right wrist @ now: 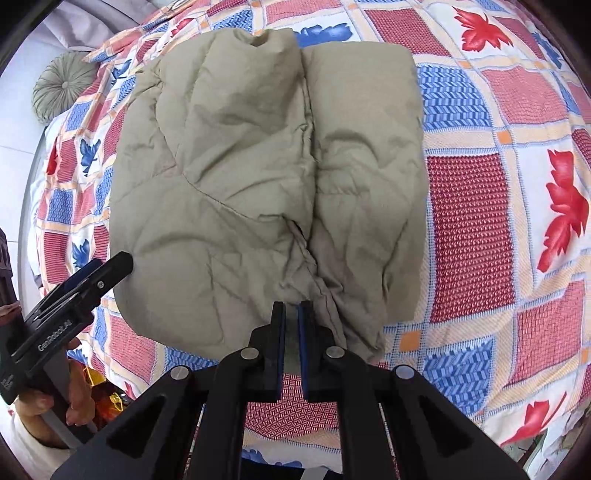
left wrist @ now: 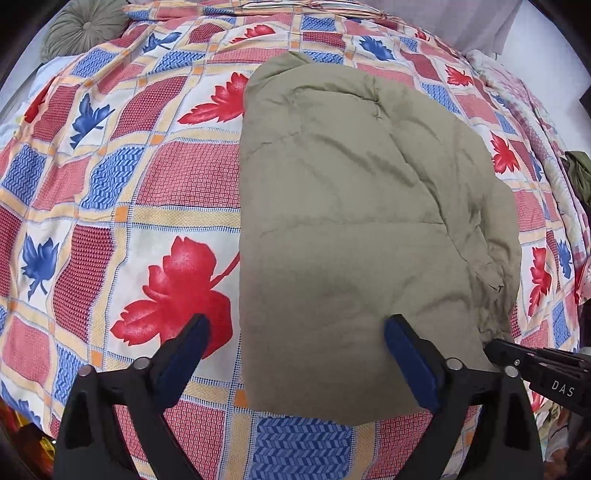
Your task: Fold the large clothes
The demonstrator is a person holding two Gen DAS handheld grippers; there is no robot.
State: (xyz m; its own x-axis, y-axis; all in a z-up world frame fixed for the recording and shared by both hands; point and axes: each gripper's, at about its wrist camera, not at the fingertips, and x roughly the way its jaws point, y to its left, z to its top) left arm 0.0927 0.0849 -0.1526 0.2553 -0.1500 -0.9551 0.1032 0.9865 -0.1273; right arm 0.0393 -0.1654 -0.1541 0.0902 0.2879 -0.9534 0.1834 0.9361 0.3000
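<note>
A khaki padded jacket lies folded in a puffy rectangle on the patterned bedspread. My left gripper is open wide over the jacket's near left edge, one finger above the bedspread and the other above the jacket, nothing pinched. In the right wrist view the left gripper sits at the jacket's near left corner. My right gripper has its pads nearly together with a thin fold of the jacket's near edge between them. The left wrist view shows the right gripper touching the near right corner.
A round green cushion rests at the far left corner of the bed, by a pale wall. Dark green clothing lies off the bed's right side. A person's hand grips the left gripper's handle near the bed's front edge.
</note>
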